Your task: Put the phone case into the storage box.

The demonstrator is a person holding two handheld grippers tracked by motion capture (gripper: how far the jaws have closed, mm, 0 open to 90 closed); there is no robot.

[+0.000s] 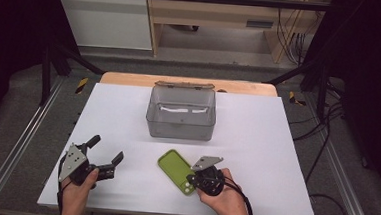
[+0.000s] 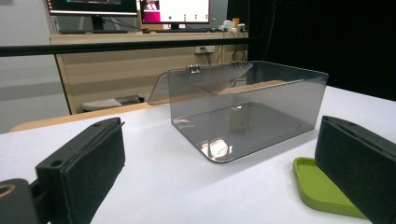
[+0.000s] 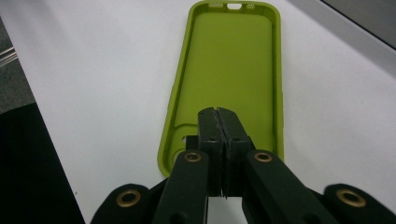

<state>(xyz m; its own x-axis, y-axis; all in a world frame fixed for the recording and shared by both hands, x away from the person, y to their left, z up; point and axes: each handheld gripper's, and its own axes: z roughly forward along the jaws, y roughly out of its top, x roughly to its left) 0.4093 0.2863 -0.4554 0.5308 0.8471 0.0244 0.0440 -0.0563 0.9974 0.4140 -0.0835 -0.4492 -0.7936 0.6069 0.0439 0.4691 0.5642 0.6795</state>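
At about seven o'clock on the white table (image 1: 257, 121), the left gripper (image 1: 104, 156) is held low in one hand (image 1: 75, 193), its jaws spread wide and pointed toward two o'clock, nothing between them. At six o'clock one green phone case (image 1: 174, 167) lies flat, hollow side up. Over its near end the right gripper (image 3: 218, 122) is held tilted down, jaws pressed together. One clear box (image 1: 180, 114), lid open, is seen at twelve o'clock.
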